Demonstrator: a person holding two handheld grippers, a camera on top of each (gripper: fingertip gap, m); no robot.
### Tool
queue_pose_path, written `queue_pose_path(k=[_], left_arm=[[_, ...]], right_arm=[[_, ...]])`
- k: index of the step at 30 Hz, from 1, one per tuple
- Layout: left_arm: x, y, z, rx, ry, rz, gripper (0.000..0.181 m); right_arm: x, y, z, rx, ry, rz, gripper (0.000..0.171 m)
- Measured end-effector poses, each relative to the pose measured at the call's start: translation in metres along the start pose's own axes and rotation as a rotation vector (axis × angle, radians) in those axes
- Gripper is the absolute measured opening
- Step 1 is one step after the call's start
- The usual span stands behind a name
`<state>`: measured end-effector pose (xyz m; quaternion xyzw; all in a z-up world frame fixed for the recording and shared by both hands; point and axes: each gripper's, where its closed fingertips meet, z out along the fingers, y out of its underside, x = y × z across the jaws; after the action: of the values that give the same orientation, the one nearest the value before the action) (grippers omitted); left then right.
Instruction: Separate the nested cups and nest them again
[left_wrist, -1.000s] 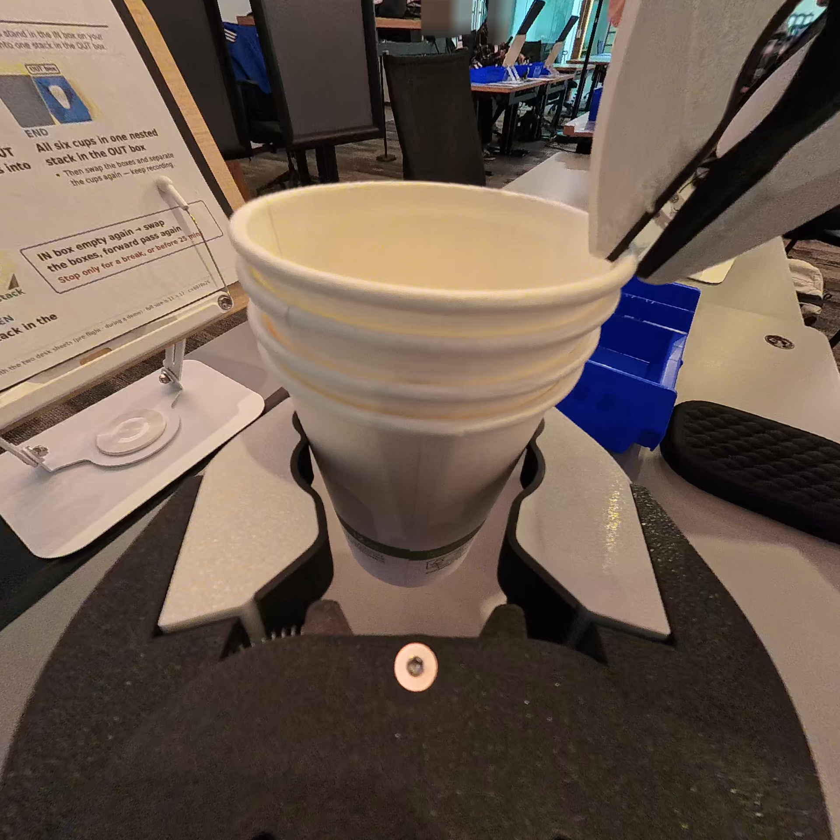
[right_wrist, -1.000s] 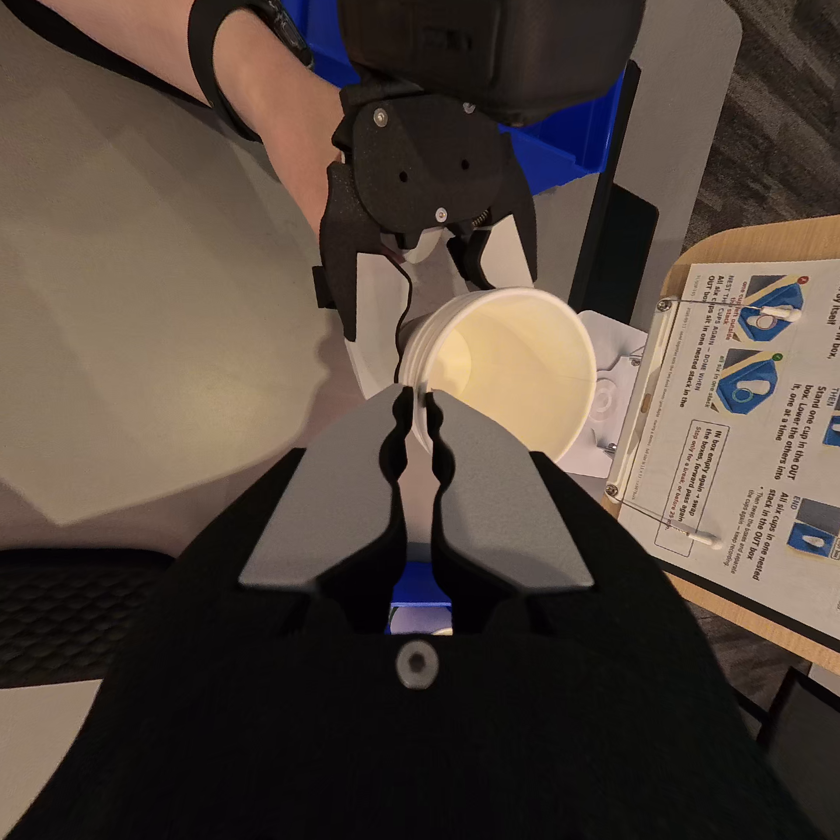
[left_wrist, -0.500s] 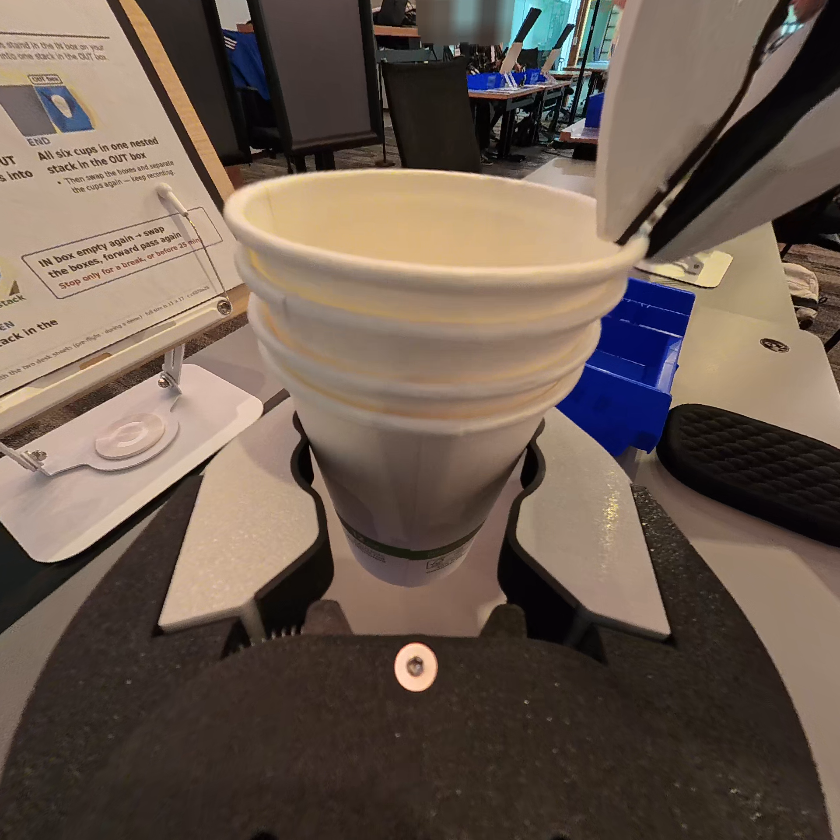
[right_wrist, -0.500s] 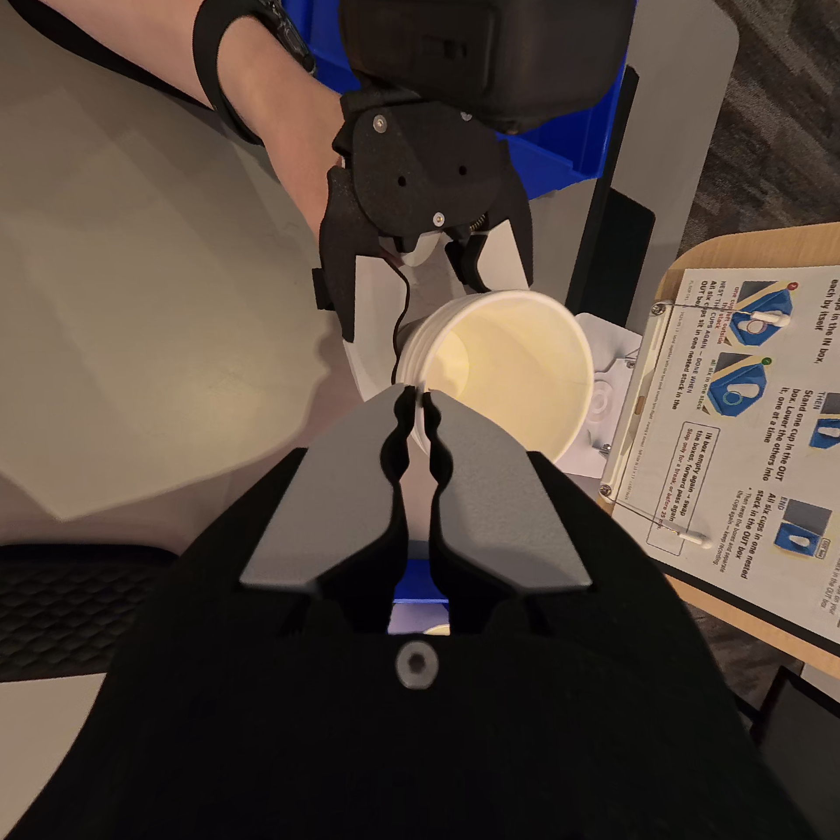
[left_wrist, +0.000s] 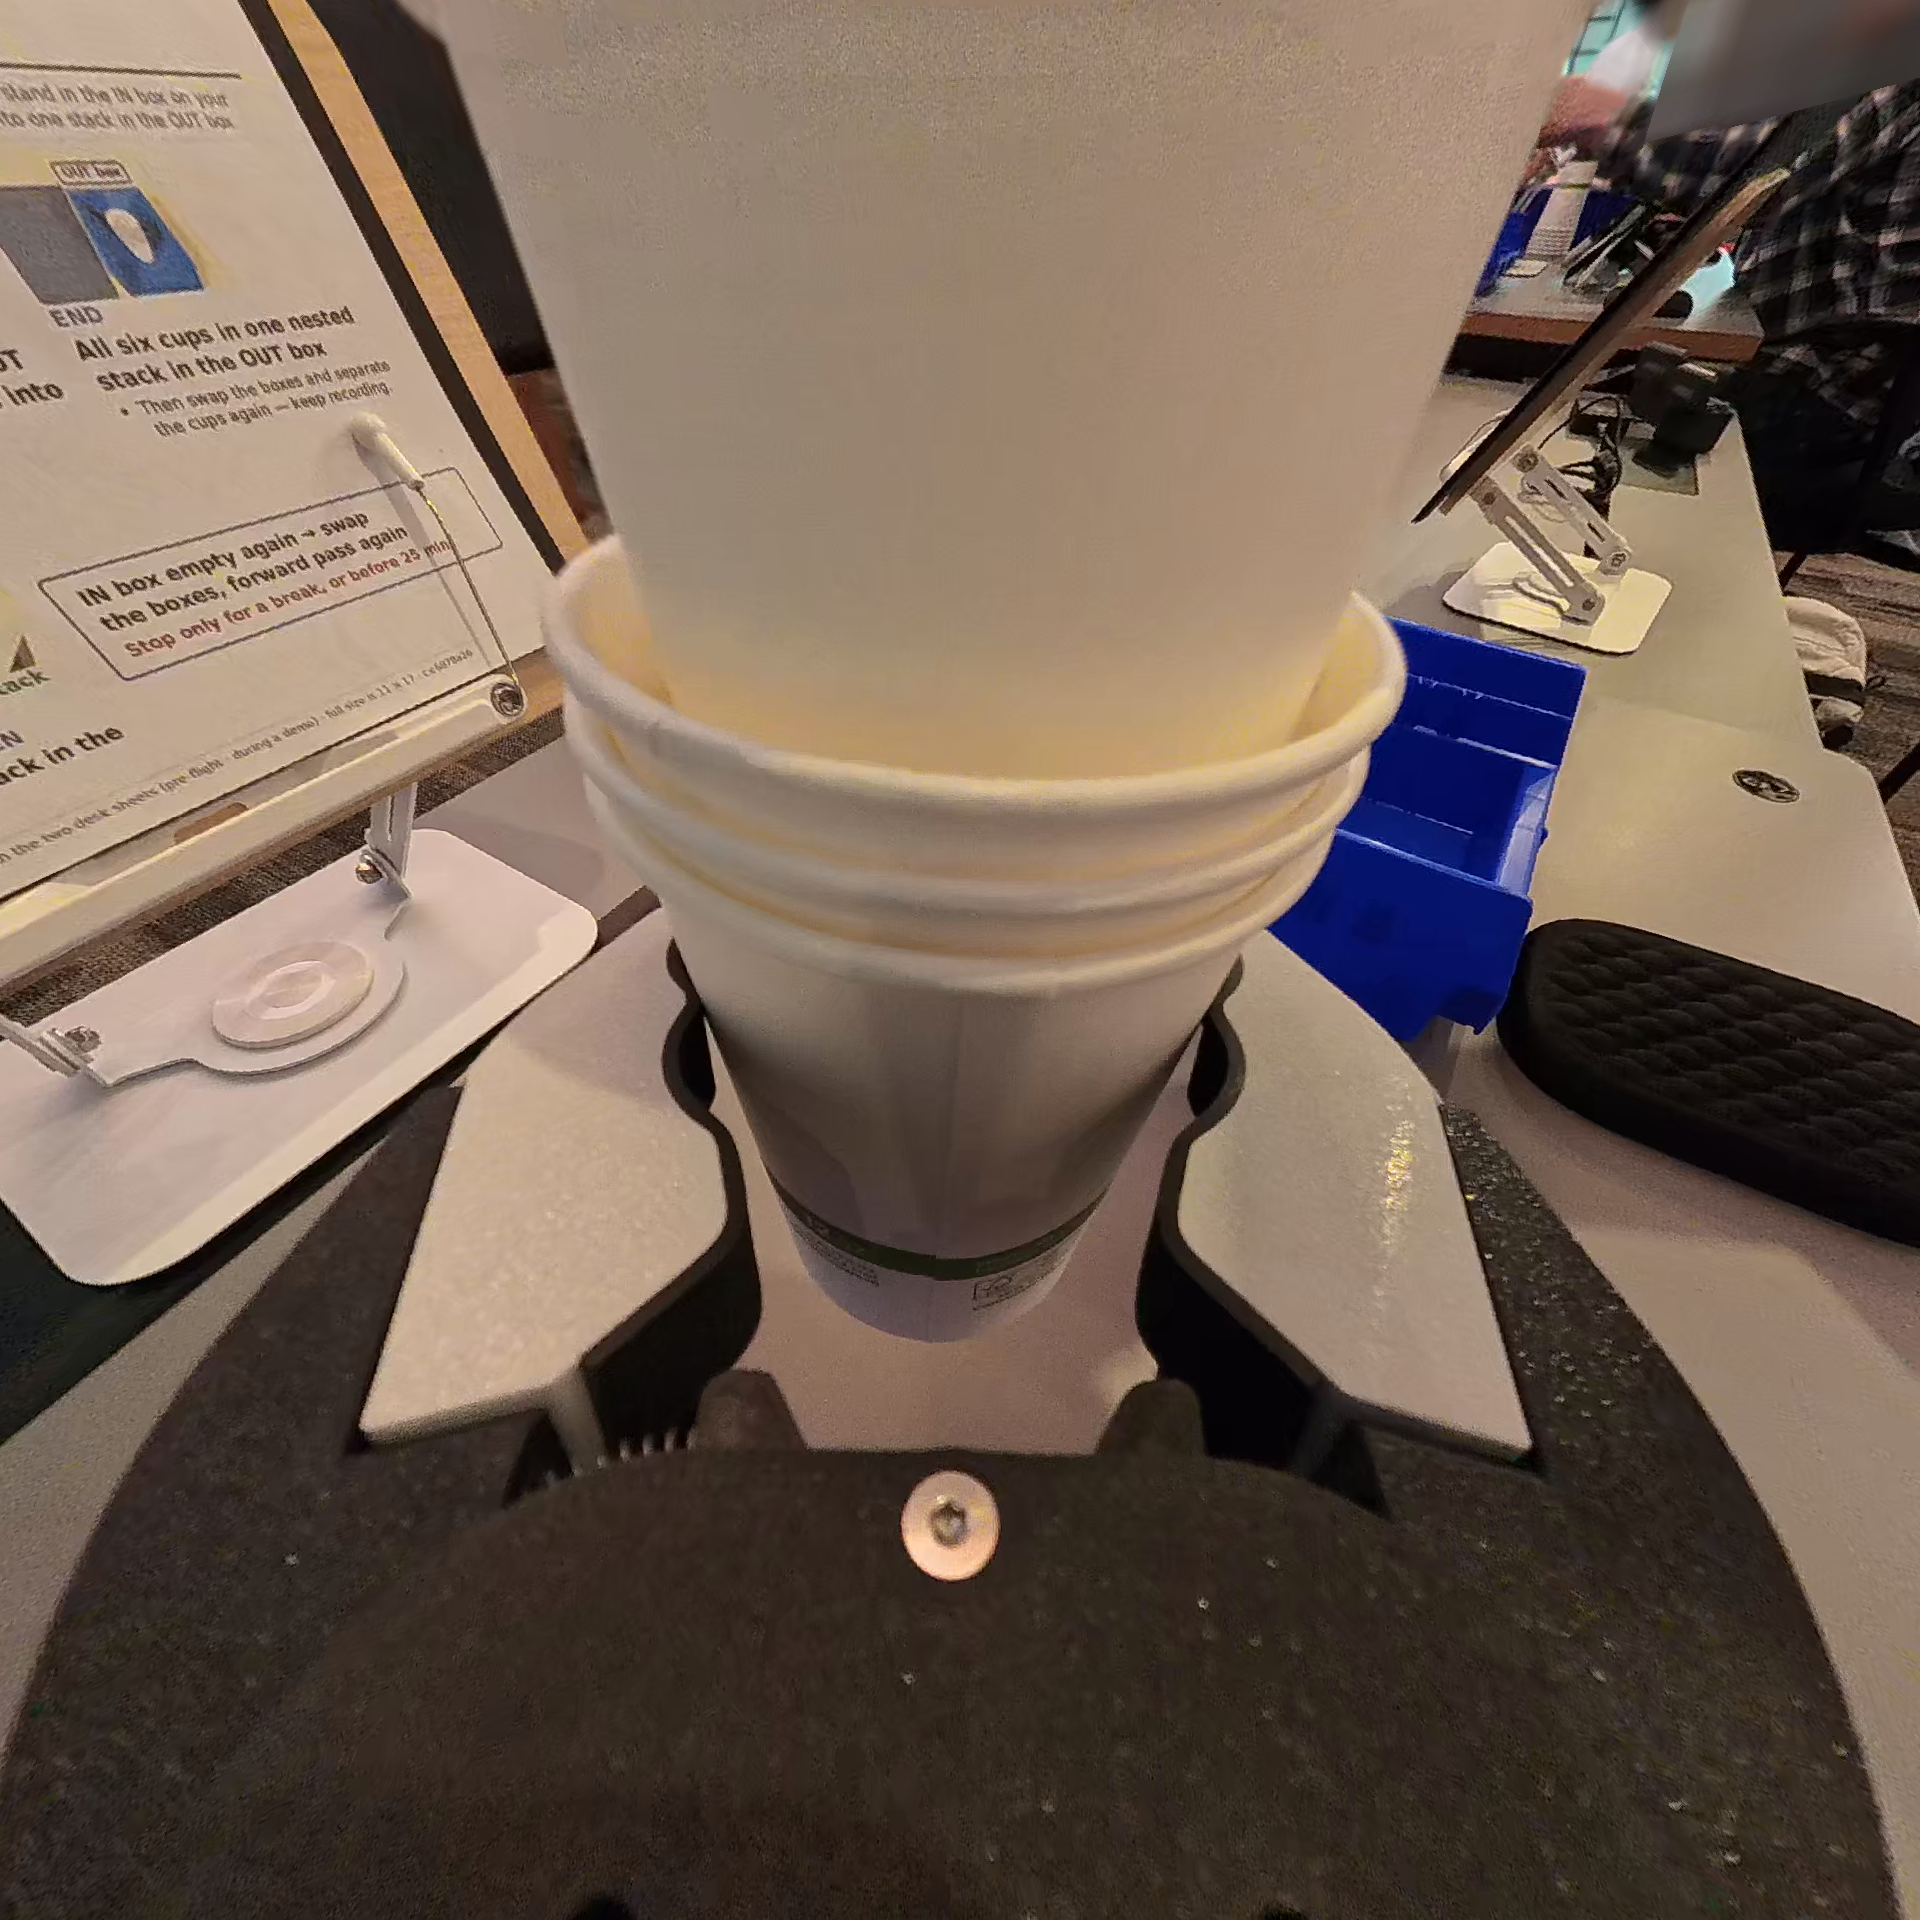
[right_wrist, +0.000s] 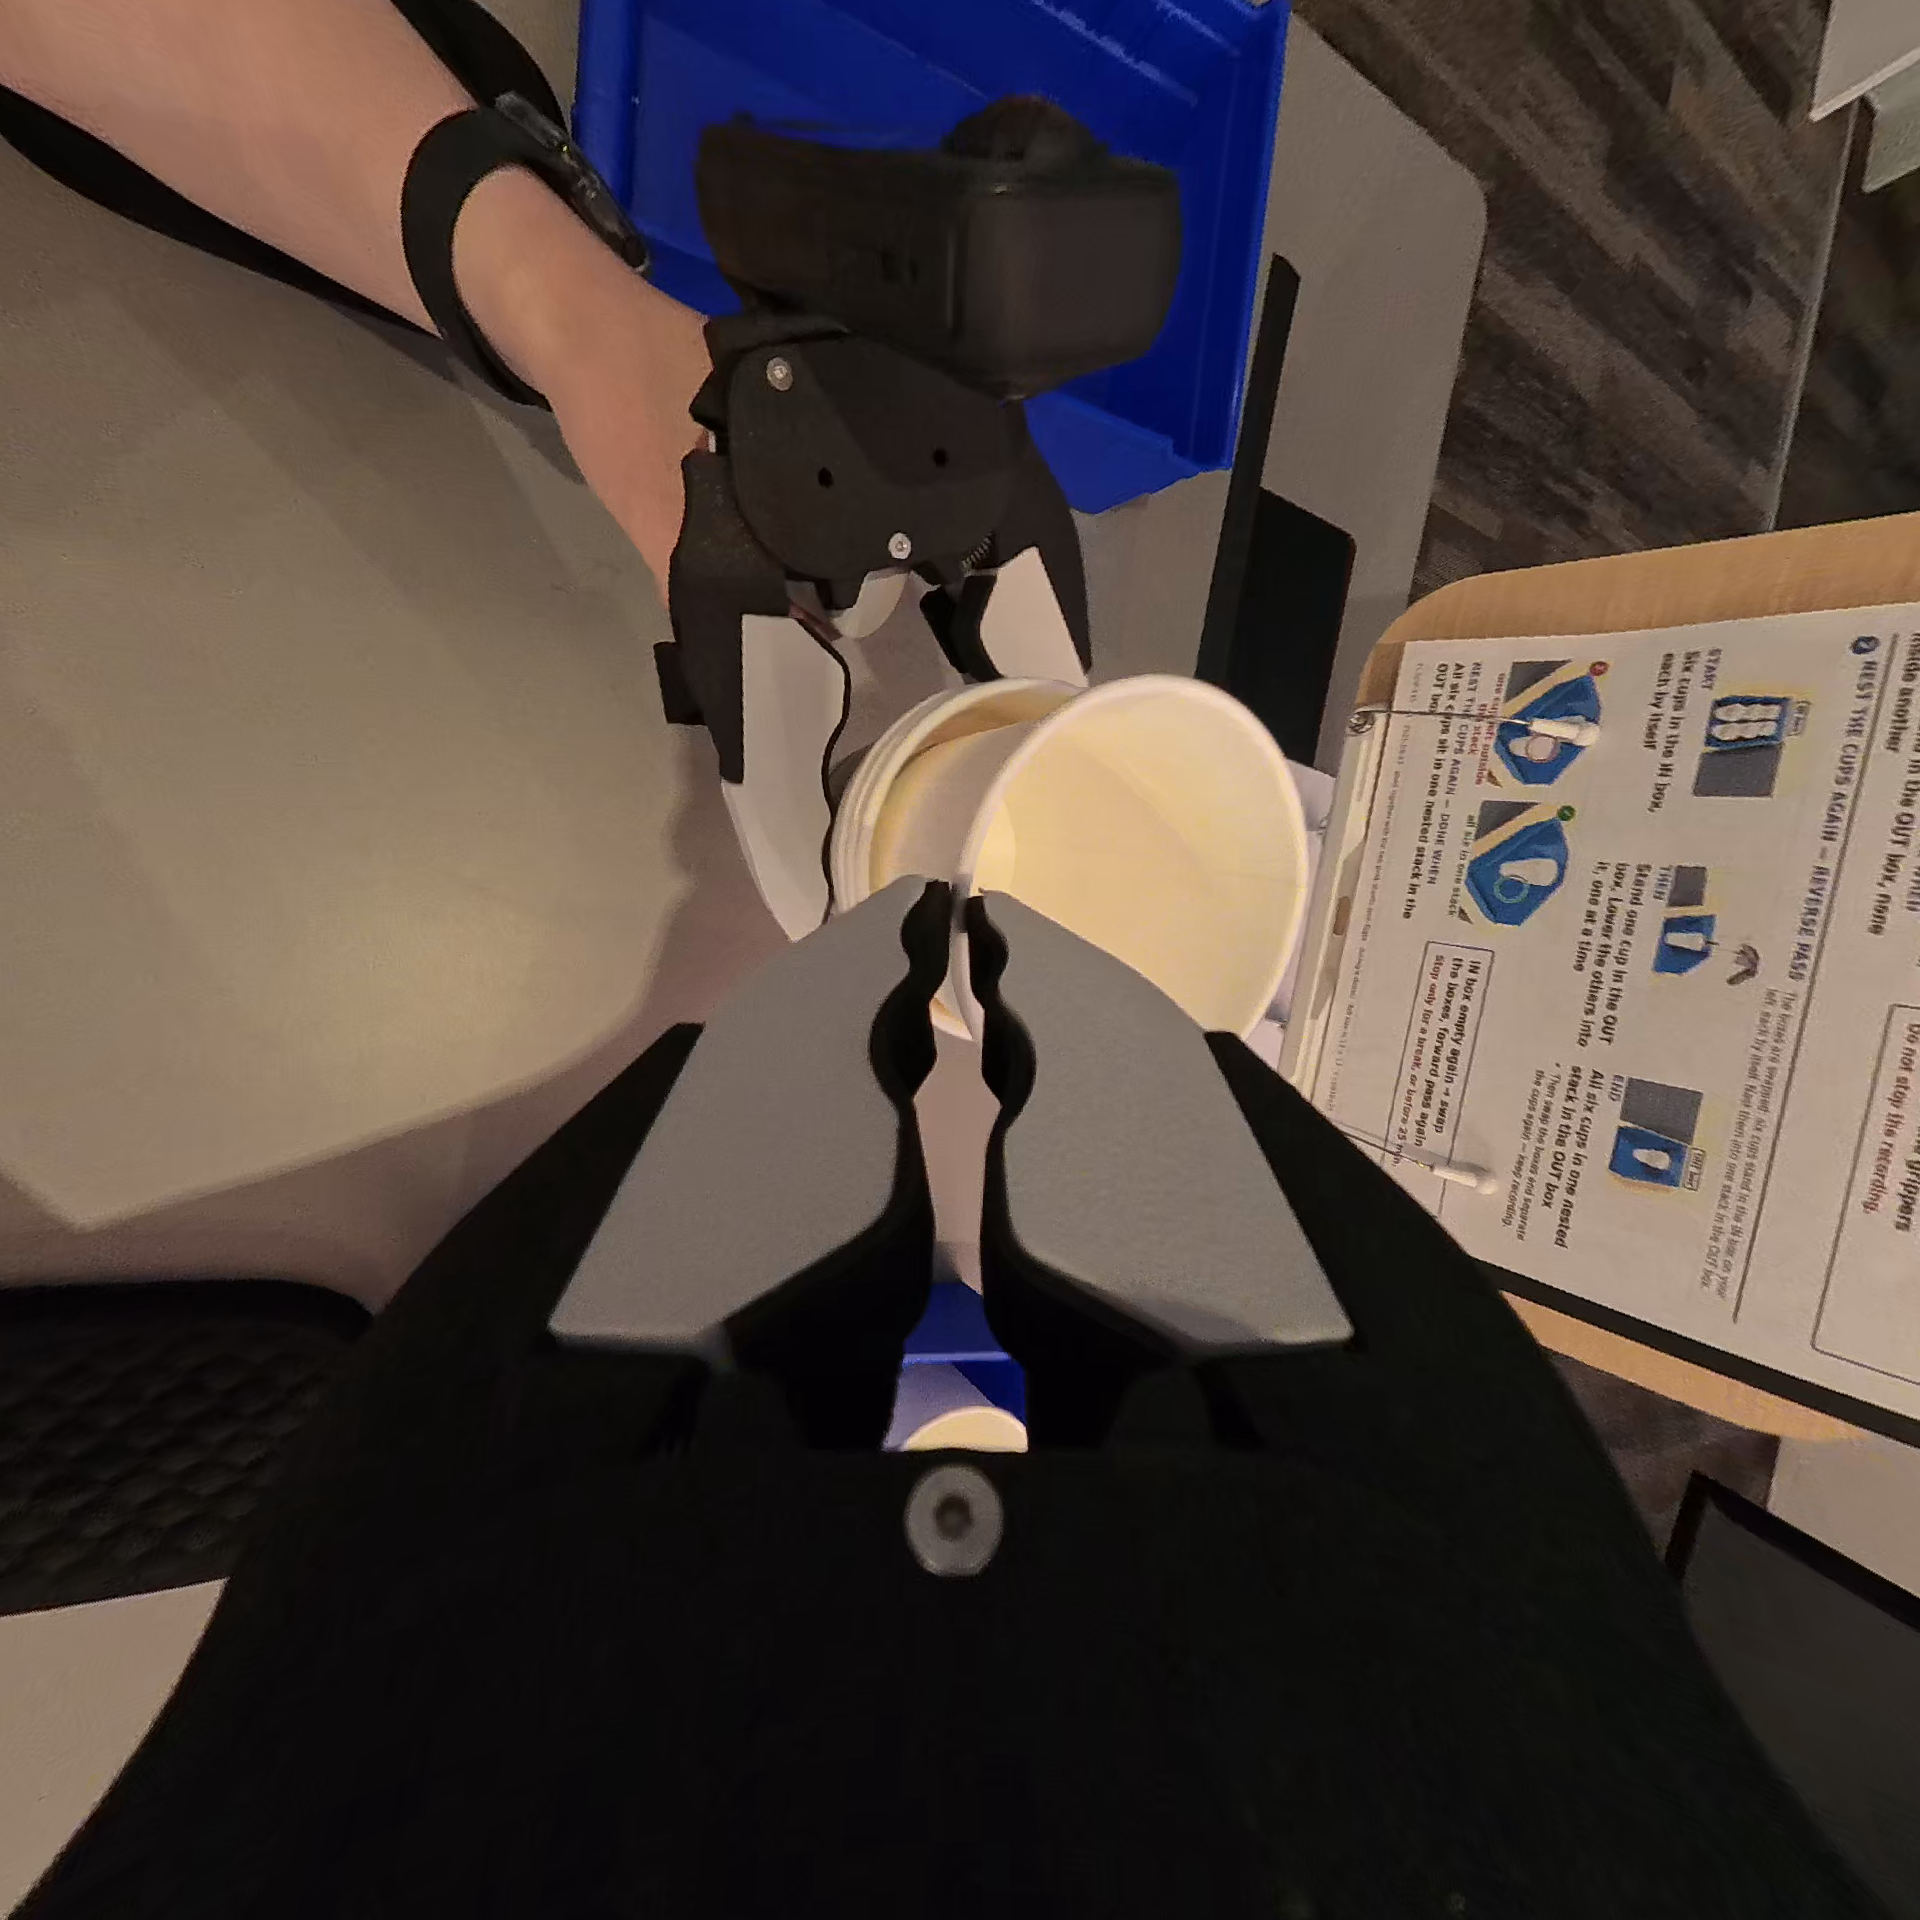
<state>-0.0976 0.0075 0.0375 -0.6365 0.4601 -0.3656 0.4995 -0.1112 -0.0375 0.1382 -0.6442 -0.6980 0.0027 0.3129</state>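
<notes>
Cups: your left gripper clasps the nested stack at frame centre; your right gripper pinches the top cup by its rim, half-lifted, blue bin just right.

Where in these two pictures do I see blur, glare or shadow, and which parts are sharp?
Left wrist view: the lifted cup is soft, while the nested stack is sharp, with glare on the left gripper finger. Right wrist view: soft shadows fall on the table, and the right gripper is sharp.
</notes>
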Motion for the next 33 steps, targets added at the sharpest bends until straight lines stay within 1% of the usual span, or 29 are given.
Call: queue_pose_path(k=[5,11,15,19,22,25,28,33], left_arm=[[0.000,0.002,0.001,-0.008,0.001,0.004,0.091],[0.001,0.002,0.002,-0.008,0.005,-0.002,0.091],[0.002,0.003,0.003,-0.010,0.006,0.001,0.091],[0.003,0.004,0.004,-0.014,0.008,0.001,0.092],[0.004,0.004,0.005,-0.016,0.008,0.005,0.091],[0.003,0.004,0.004,-0.015,0.006,0.005,0.092],[0.002,0.002,0.003,-0.009,0.005,0.001,0.091],[0.000,-0.005,-0.004,0.012,-0.004,0.003,0.091]], right_arm=[[0.011,0.002,-0.023,0.036,0.062,0.019,0.003],[0.022,0.004,-0.063,0.088,0.160,0.044,0.003],[0.024,0.015,-0.088,0.081,0.220,0.065,0.003],[0.020,0.035,-0.107,0.062,0.262,0.105,0.003],[0.014,0.059,-0.118,0.026,0.282,0.152,0.003],[0.007,0.092,-0.126,-0.034,0.296,0.221,0.003],[-0.005,0.132,-0.131,-0.113,0.306,0.300,0.003],[-0.035,0.210,-0.132,-0.279,0.291,0.450,0.003]])
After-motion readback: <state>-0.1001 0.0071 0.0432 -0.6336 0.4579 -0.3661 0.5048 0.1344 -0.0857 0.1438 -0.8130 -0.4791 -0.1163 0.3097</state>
